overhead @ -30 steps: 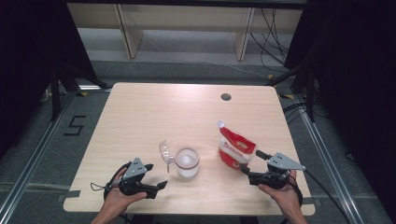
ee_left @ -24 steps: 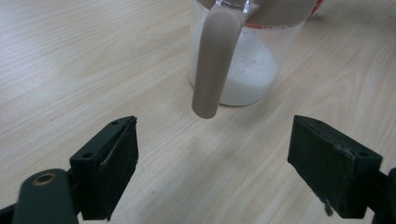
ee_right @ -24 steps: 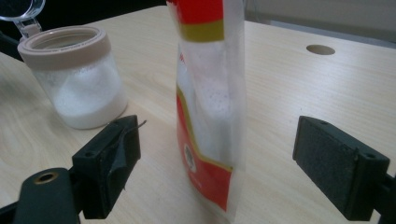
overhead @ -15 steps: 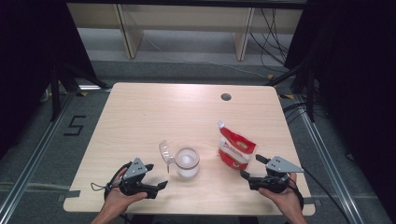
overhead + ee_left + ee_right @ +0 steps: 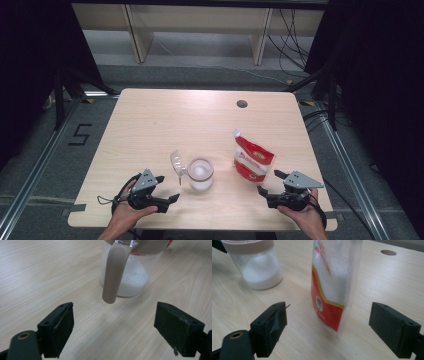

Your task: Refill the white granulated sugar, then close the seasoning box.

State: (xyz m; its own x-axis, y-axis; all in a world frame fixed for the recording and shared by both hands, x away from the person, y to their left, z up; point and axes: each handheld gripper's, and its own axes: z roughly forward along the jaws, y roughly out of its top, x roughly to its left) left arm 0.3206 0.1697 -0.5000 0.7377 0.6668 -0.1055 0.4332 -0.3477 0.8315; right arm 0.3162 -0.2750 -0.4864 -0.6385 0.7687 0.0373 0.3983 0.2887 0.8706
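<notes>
At lower centre of the high view, the measuring cup (image 5: 201, 173) of white powder stands on the bench (image 5: 150, 130), with the red-and-white pouch (image 5: 252, 160) upright to its right. The left gripper (image 5: 170, 189) at lower left and right gripper (image 5: 267, 182) at lower right both have fingers spread wide, holding nothing.

Clear jug (image 5: 200, 173) holds white powder; red-and-clear pouch (image 5: 252, 158) stands upright beside it.

My pale wooden bench (image 5: 150, 125) carried a clear measuring jug (image 5: 200, 174) of white powder and, well apart, an upright red-and-white pouch (image 5: 253, 159).
</notes>
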